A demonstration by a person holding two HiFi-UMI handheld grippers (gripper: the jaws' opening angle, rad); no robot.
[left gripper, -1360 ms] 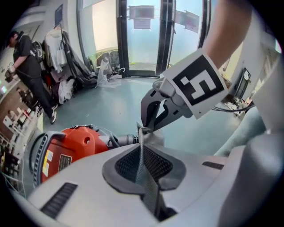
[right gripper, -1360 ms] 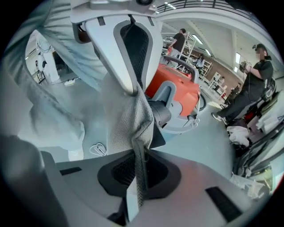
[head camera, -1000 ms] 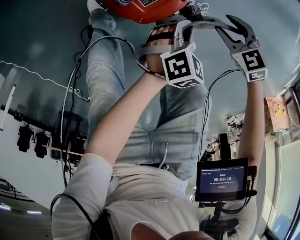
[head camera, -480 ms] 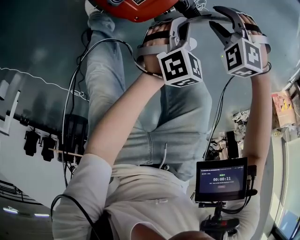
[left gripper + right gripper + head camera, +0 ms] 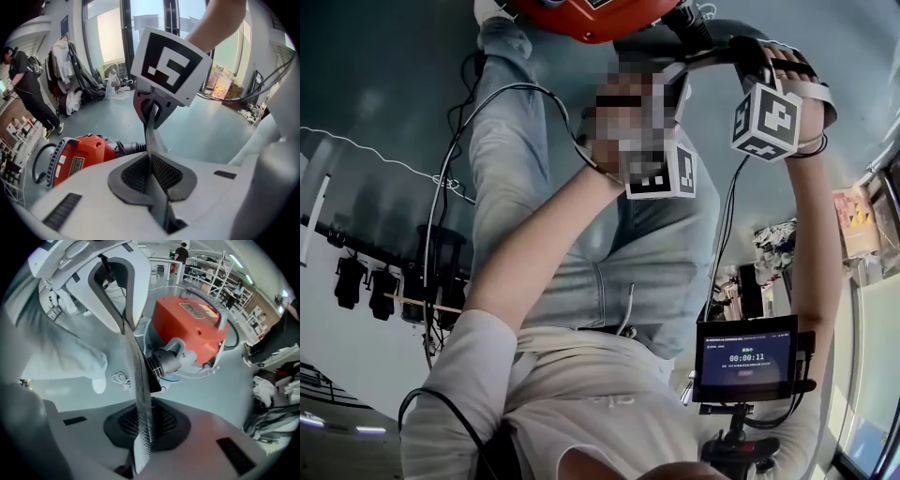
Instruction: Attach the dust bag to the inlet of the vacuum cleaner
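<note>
A grey mesh dust bag point(image 5: 151, 140) is stretched as a narrow strip between my two grippers, in the air above the vacuum cleaner. My left gripper point(image 5: 152, 174) is shut on one end. My right gripper point(image 5: 142, 423) is shut on the other end of the dust bag point(image 5: 138, 380). In the left gripper view the right gripper point(image 5: 152, 111) hangs just ahead, under its marker cube. The orange vacuum cleaner point(image 5: 192, 326) stands on the floor below, and its grey ribbed inlet point(image 5: 165, 363) points toward me, just behind the strip. The head view shows only the edge of the vacuum cleaner point(image 5: 581, 14).
A white cable point(image 5: 121, 379) lies coiled on the floor beside the vacuum. A person in black point(image 5: 28, 86) stands at the far left near hung clothes and hoses. A small monitor point(image 5: 748, 356) is mounted at my waist. Shelving fills the far background.
My right gripper has moved in closer to the left one and turned. The dust bag between them has drawn into a tighter, narrower strip.
</note>
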